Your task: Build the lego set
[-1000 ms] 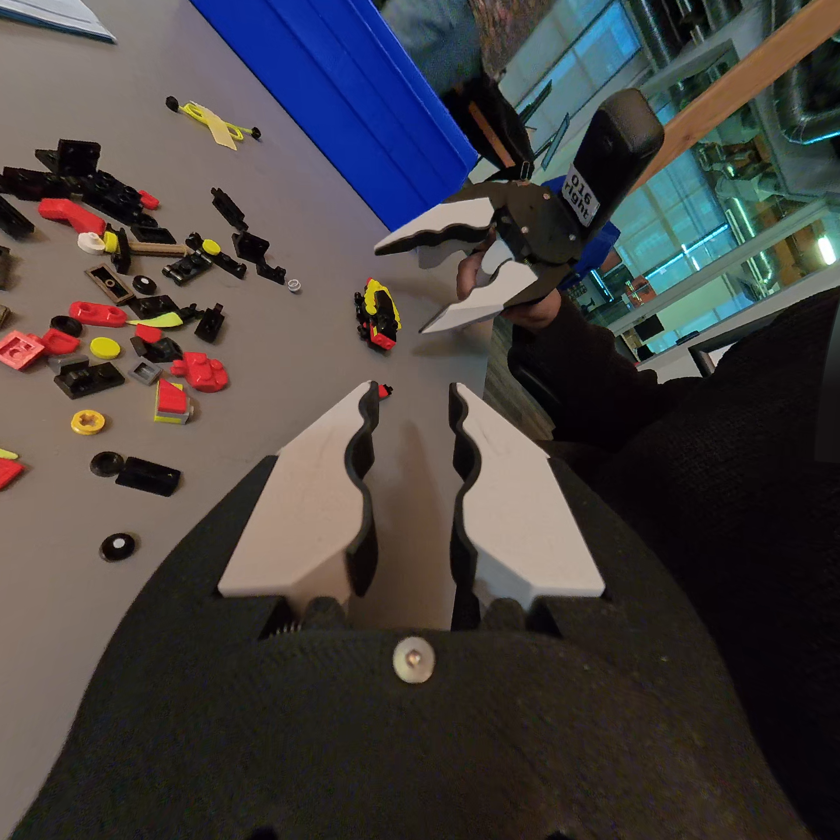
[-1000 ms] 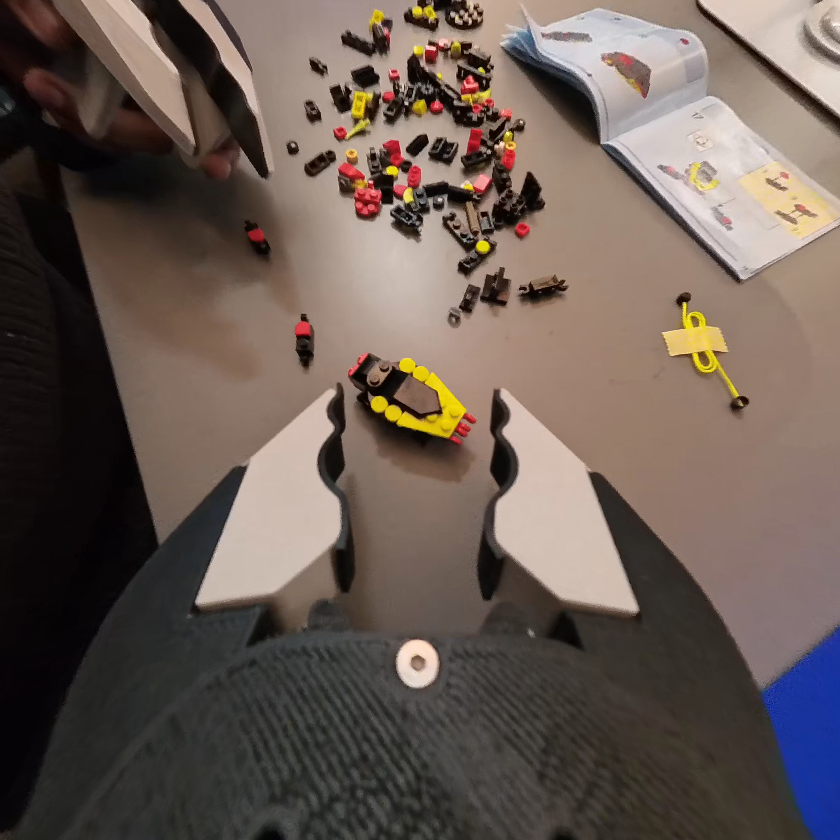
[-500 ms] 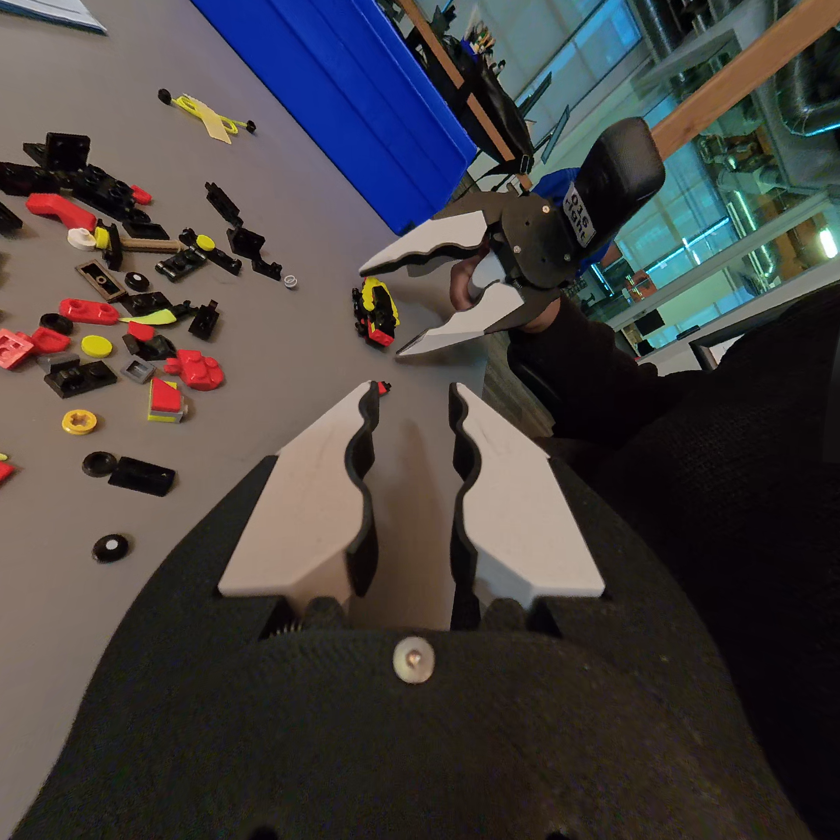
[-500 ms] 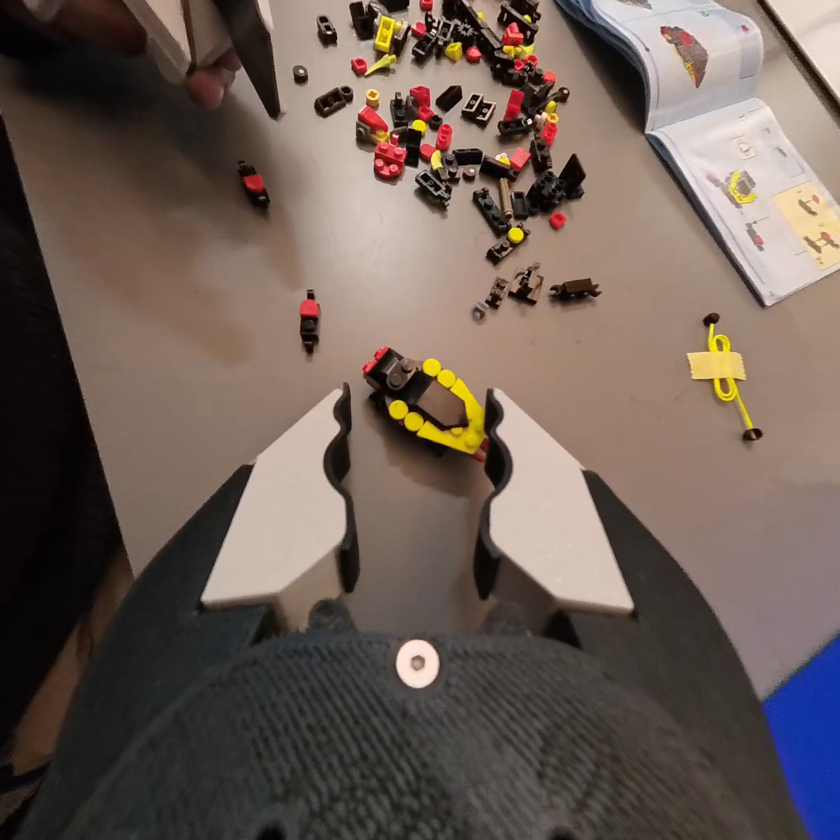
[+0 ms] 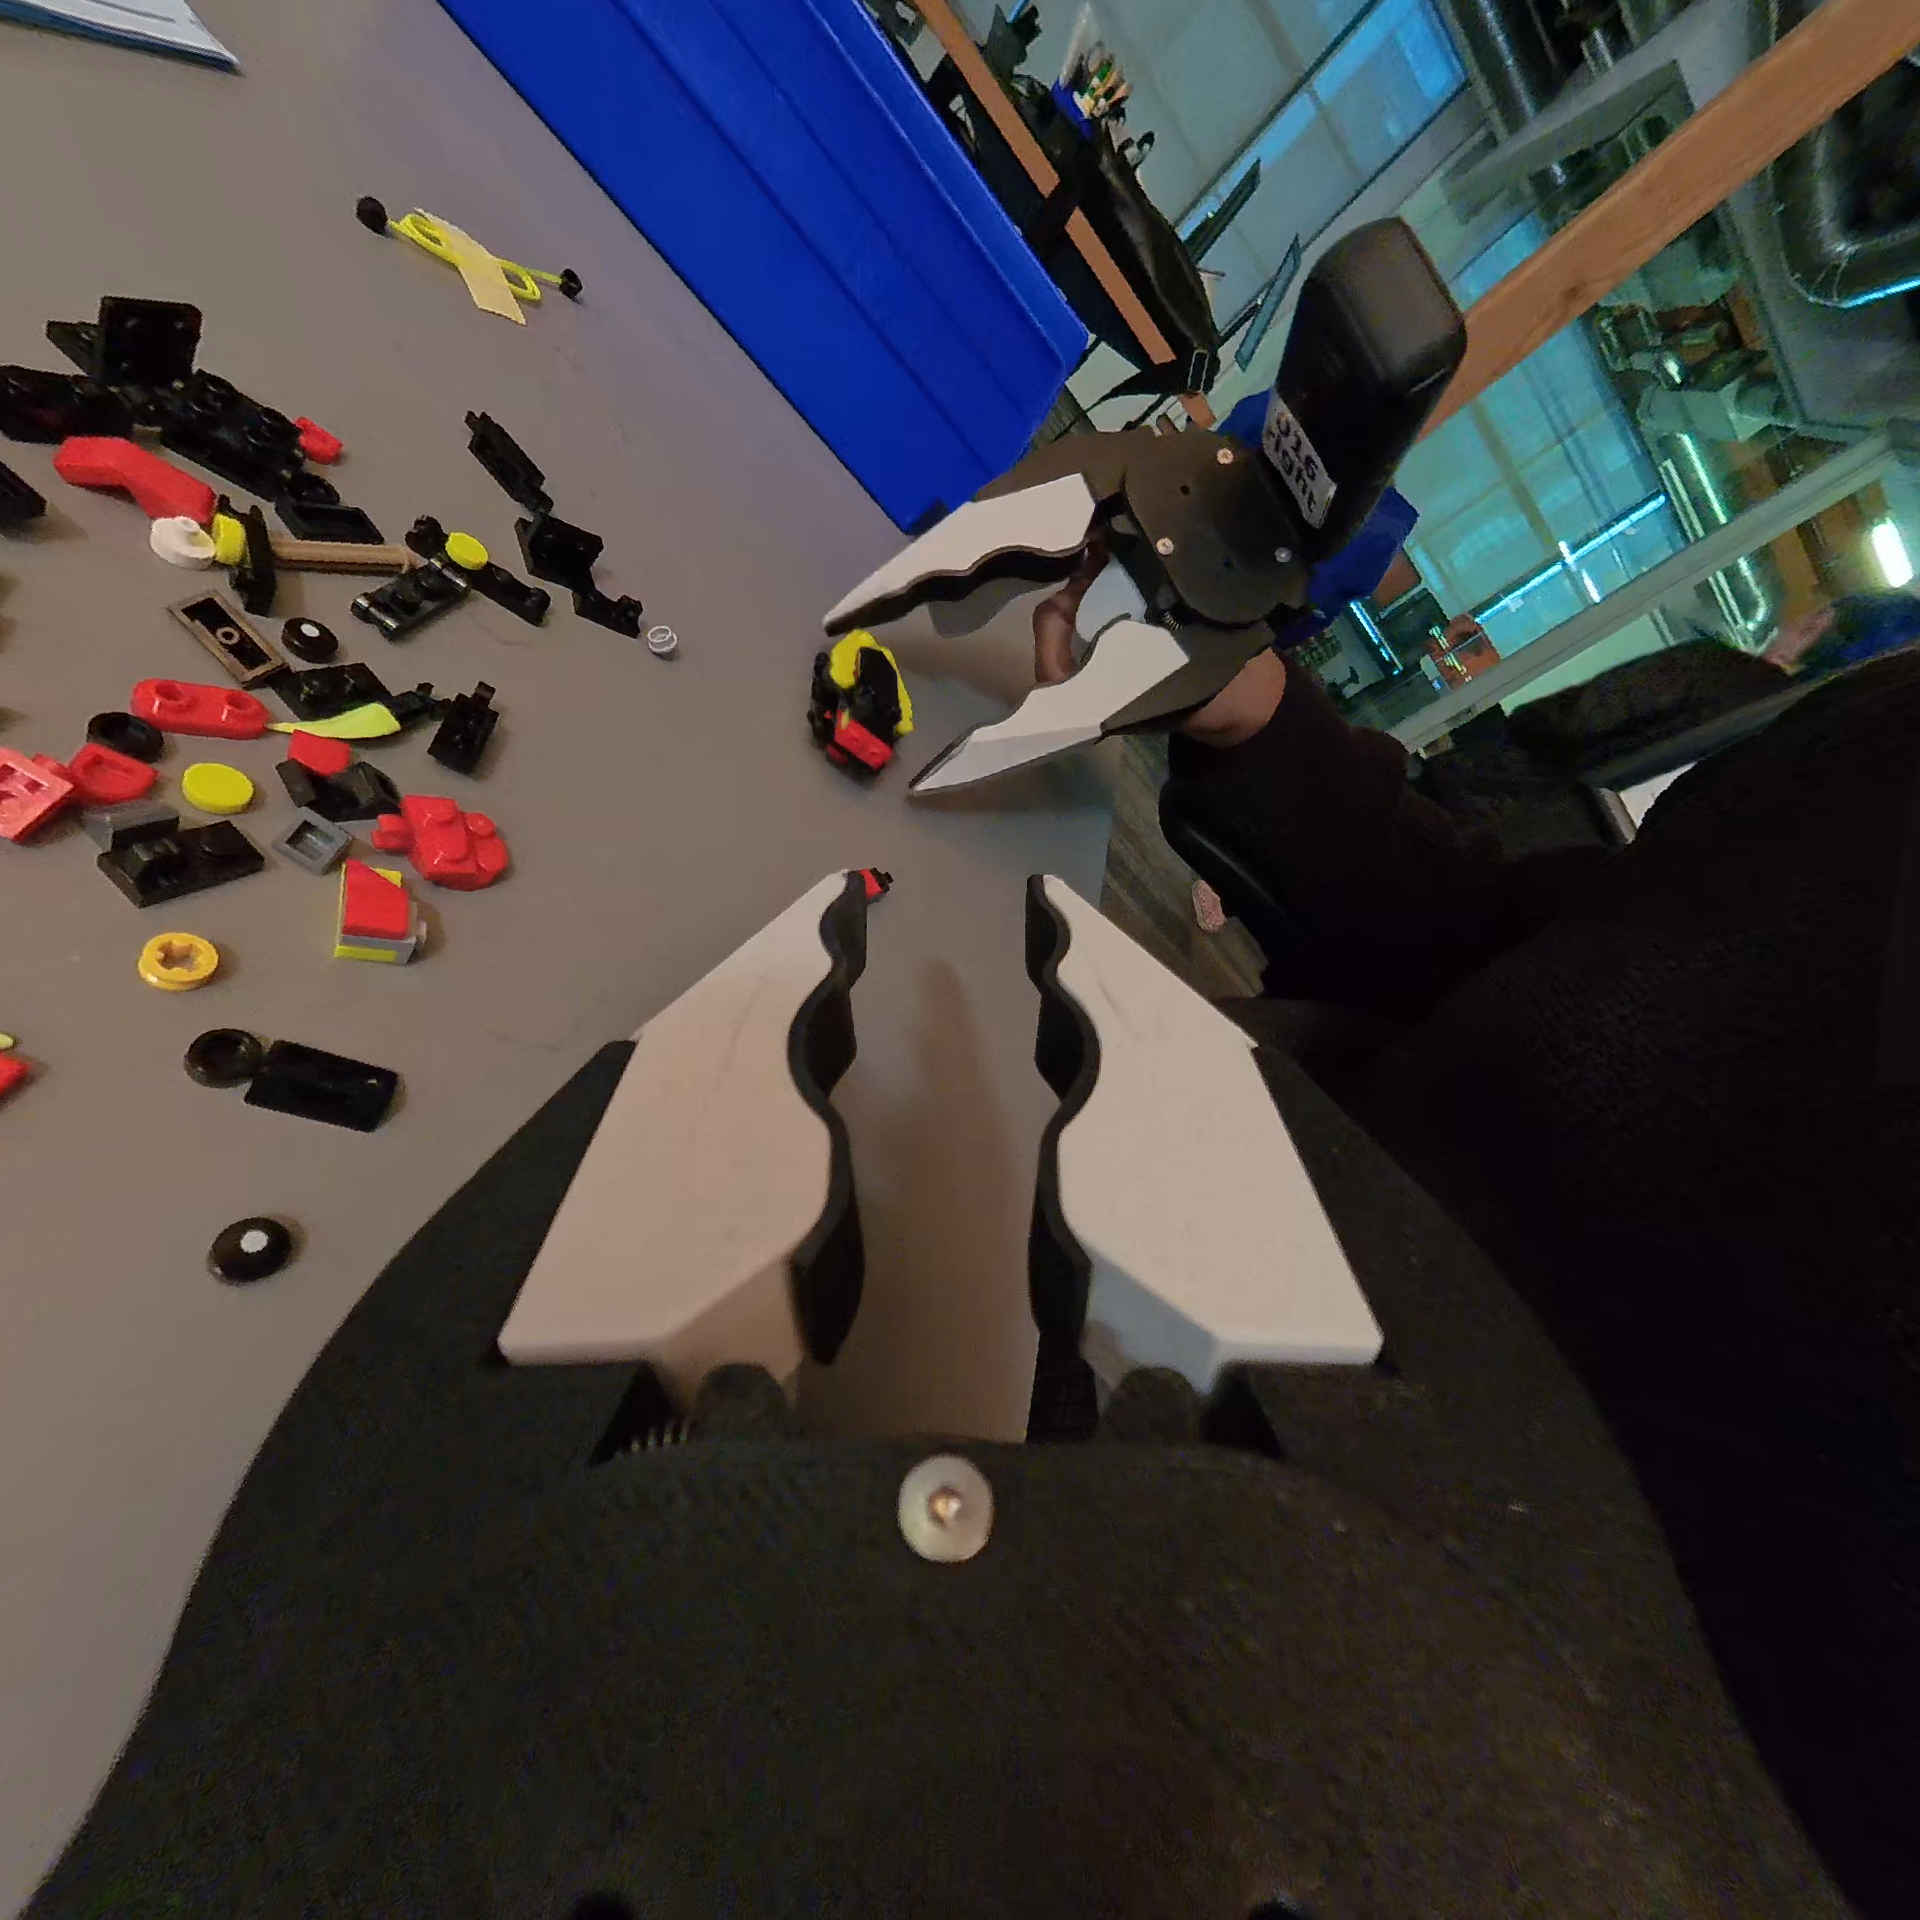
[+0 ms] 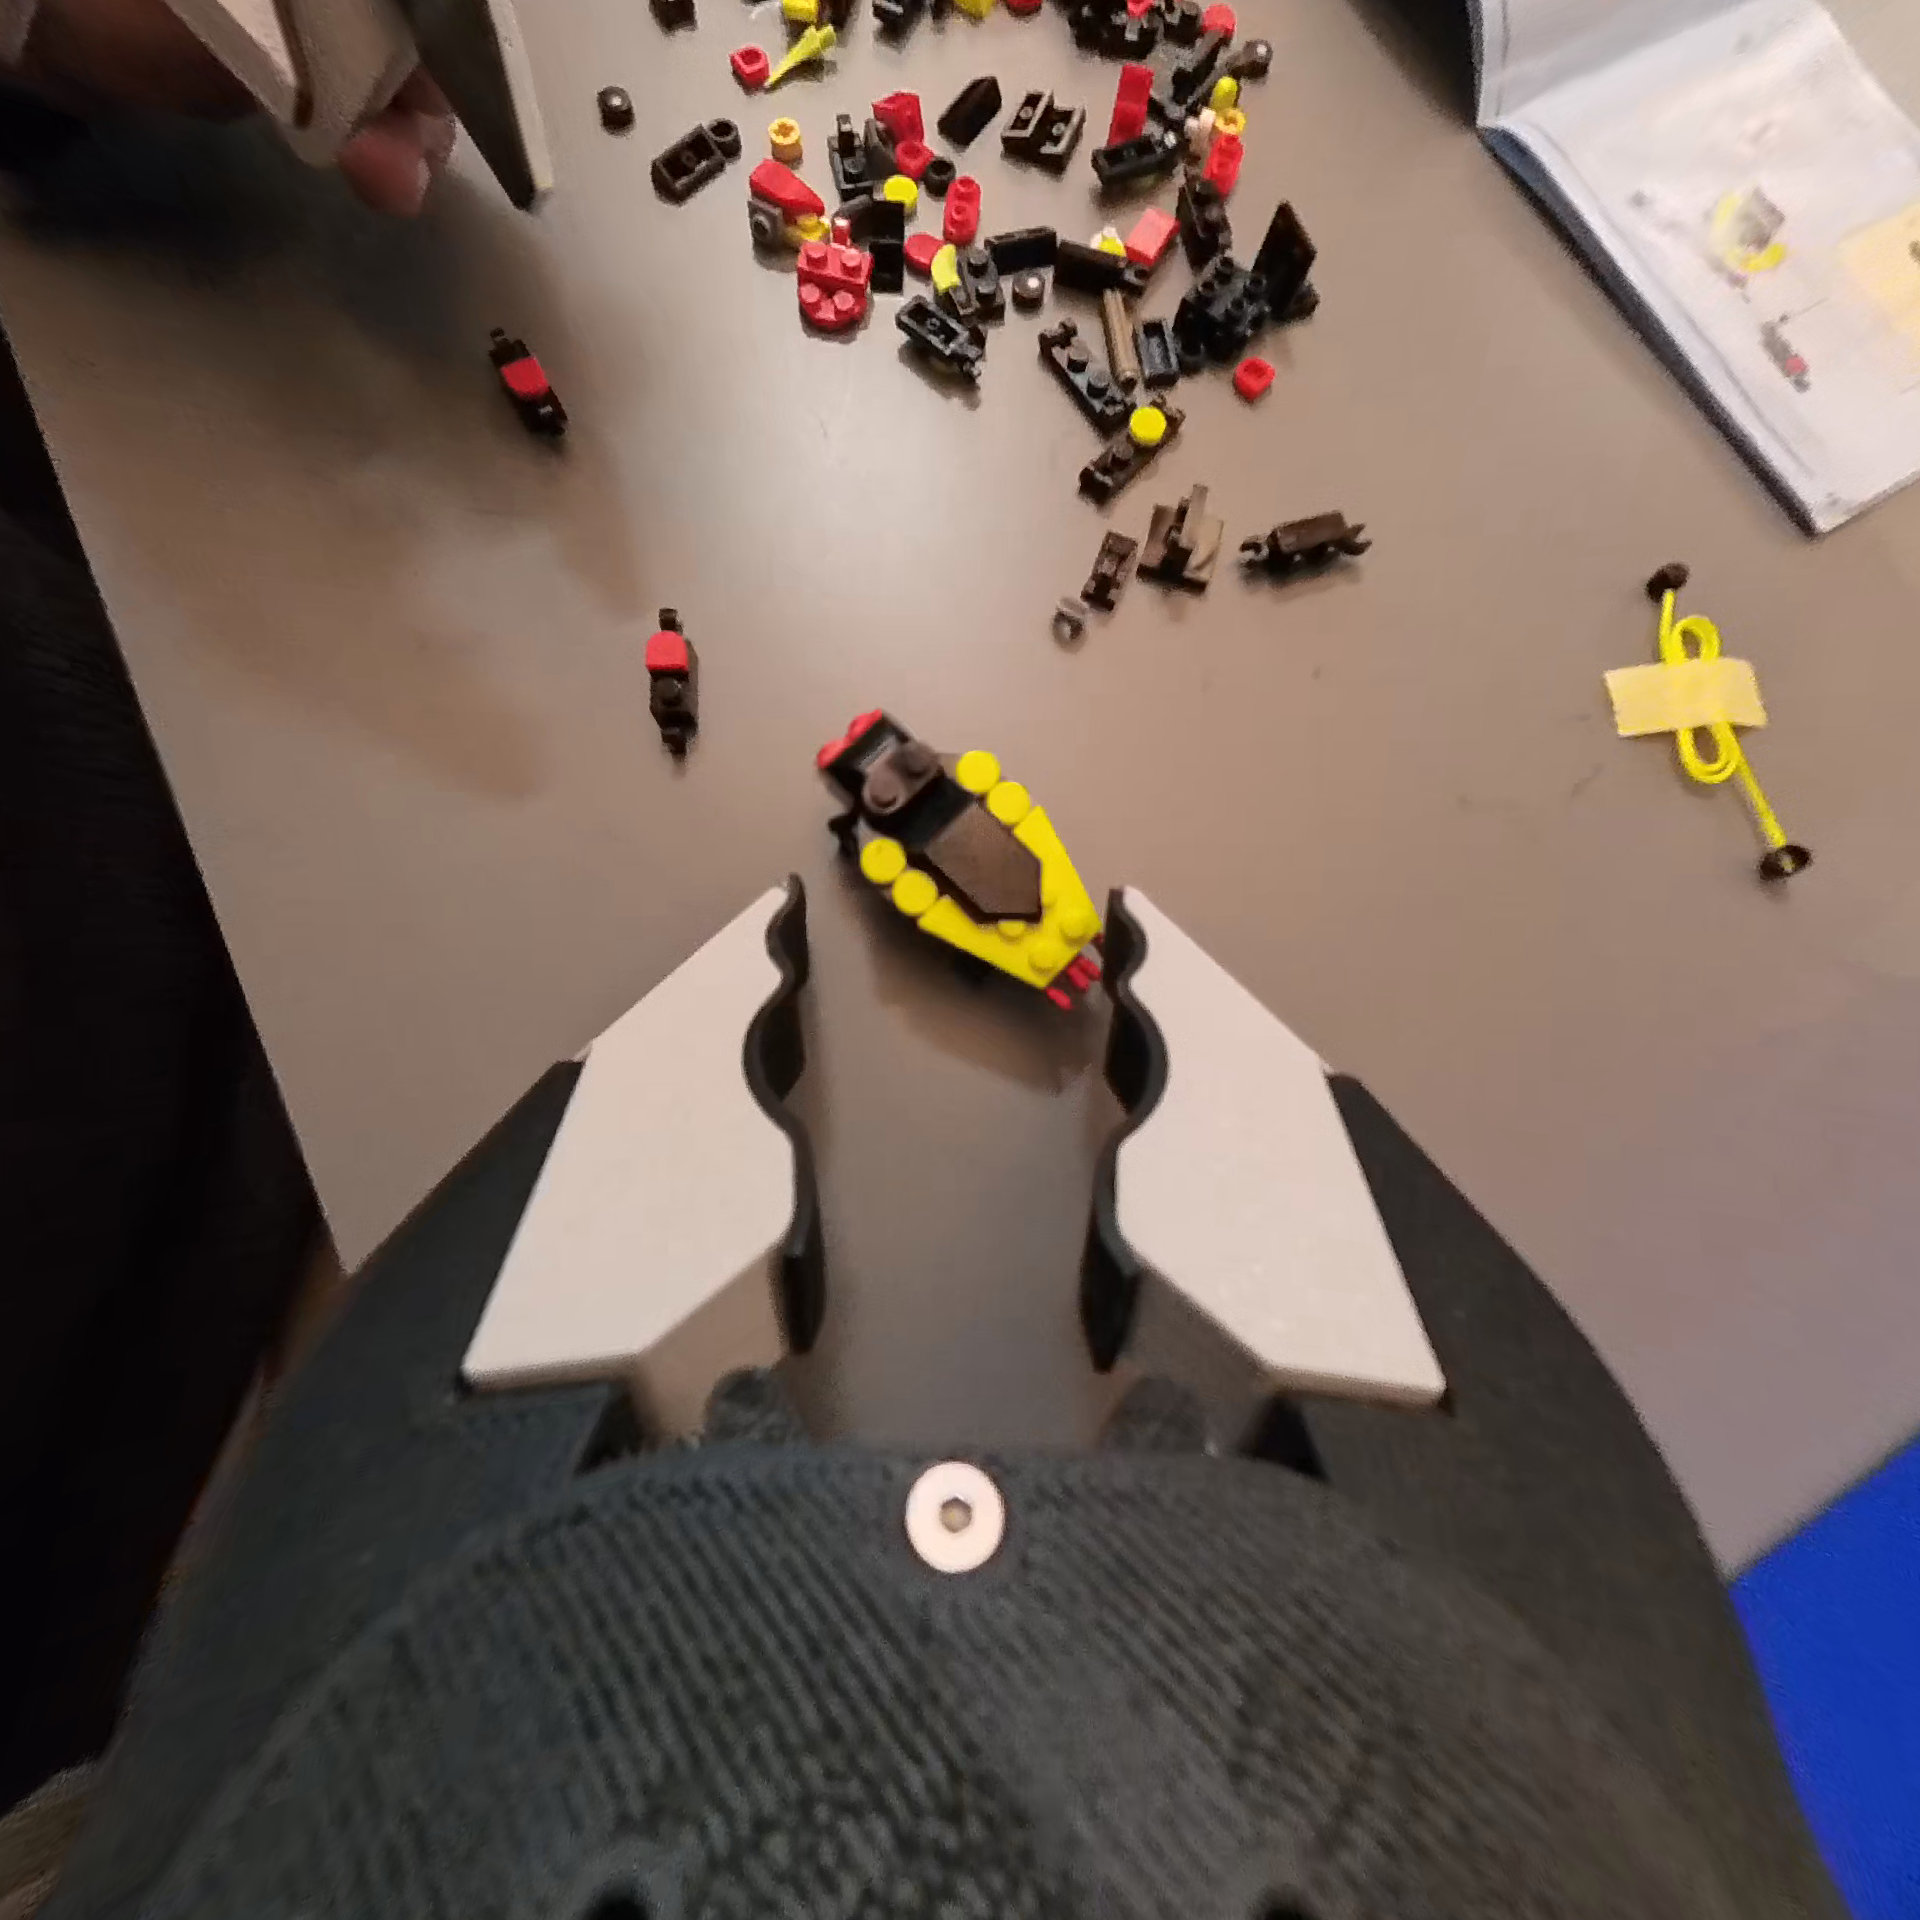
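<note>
brick model (image 6: 961,873): small yellow, black and red build, lying flat on the grey table (image 6: 1351,1091) just ahead of the right gripper (image 6: 951,904), its red-tipped tail end right beside the right-hand fingertip (image 6: 1127,935); contact there is too close to call
handling, by my read: light and stiff, but snapped together, so a hard squeeze or a knock could pop studs off; smooth plastic may slide on the tabletop
where to grip: across the yellow flanks at the wide middle looks safest; the thin red prongs at the tail look weakest
right gripper jaws: spread wide, nothing pinched, the left-hand pad well clear of the model
left gripper (image 5: 945,894): jaws parted with bare table between them, a tiny red and black piece (image 5: 871,883) just past its left fingertip
room: open table around the model; a second red and black piece (image 6: 670,675) sits near, the loose brick pile (image 6: 1039,229) farther off
edges: table edge close on the person's side, blue bin (image 5: 810,239) along the far side, booklet (image 6: 1714,239) and yellow cord (image 6: 1704,717) well apart
</note>
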A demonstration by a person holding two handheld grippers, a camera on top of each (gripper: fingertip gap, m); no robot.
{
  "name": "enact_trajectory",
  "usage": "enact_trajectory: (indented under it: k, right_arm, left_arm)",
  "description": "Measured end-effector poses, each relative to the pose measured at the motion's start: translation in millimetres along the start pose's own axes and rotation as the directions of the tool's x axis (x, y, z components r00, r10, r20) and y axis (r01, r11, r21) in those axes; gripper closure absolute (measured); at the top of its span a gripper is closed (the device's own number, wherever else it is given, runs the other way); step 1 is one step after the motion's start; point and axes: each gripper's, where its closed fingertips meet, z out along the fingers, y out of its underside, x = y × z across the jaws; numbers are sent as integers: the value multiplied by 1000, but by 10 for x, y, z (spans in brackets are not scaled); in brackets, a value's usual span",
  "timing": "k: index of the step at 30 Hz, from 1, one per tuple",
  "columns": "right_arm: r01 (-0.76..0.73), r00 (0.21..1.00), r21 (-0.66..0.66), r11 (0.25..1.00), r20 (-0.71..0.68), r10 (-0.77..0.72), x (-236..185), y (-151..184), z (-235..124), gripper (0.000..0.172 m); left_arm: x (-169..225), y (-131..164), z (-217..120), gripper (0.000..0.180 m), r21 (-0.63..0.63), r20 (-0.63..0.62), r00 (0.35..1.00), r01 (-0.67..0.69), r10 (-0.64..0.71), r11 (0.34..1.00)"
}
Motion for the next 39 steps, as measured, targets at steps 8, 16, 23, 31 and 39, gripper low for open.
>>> enact_trajectory:
  k: [8, 16, 23, 31, 39]
  right_arm:
    - [-72, 990, -32, 997, 117, 75, -117, 103, -97, 131]
    - [-98, 952, 37, 995, 295, 82, -430, -74, -125, 135]
    - [-79, 962, 16, 997, 262, 72, -402, -47, -111, 134]
    - [-98, 974, 65, 993, 213, 82, -294, -134, -154, 135]
    - [-92, 977, 85, 992, 202, 73, -312, -199, -132, 136]
  left_arm:
    - [-17, 2, 5, 152, -1, 2, 1000, 8, -8, 1000]
    - [-19, 30, 27, 152, -15, 8, 1000, -3, 3, 1000]
    - [6, 41, 24, 153, -22, 9, 1000, -22, 23, 1000]
    - [30, 69, 14, 153, -39, 16, 998, -61, 62, 997]
    - [30, 130, 37, 153, -73, 38, 992, -114, 117, 991]
